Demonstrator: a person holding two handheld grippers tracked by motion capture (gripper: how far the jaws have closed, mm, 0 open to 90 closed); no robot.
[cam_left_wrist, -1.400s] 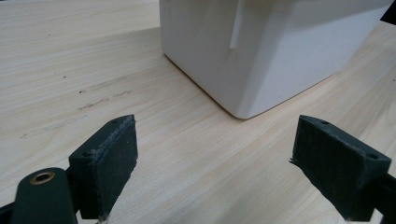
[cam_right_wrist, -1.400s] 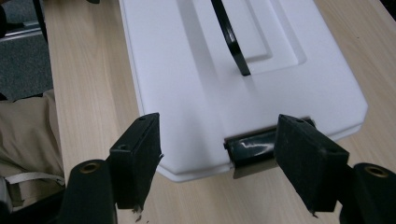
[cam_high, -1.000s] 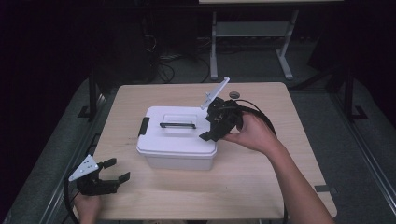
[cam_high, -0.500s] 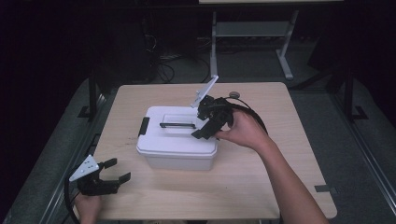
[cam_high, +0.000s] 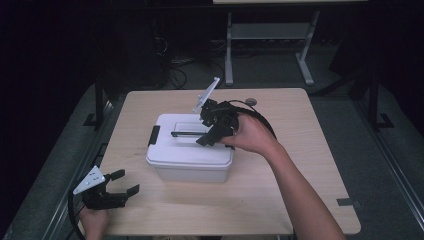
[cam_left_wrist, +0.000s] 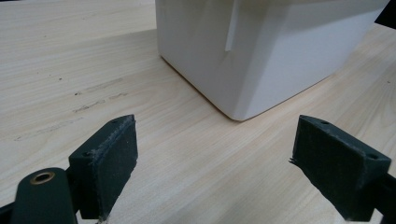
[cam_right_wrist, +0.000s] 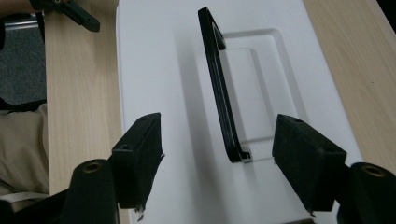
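The right gripper (cam_right_wrist: 217, 158) is held wide open above the white box (cam_right_wrist: 159, 70), nothing gripped. The box's black handle (cam_right_wrist: 219, 93) is seen just ahead, between its jaws.

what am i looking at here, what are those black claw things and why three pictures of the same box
A person sits at a wooden table and holds a tool in each hand: a hand-held gripper with two black jaws.

The high view looks down from above. The other two pictures come from small cameras riding on each gripper, looking out between its own jaws.

On the table stands a white box with a lid and a black carry handle lying flat on top.

The right hand-held gripper hovers over the lid, jaws open on either side of the handle's end, not gripping it. The left hand-held gripper waits near the table's corner, open and empty, facing the box's side.
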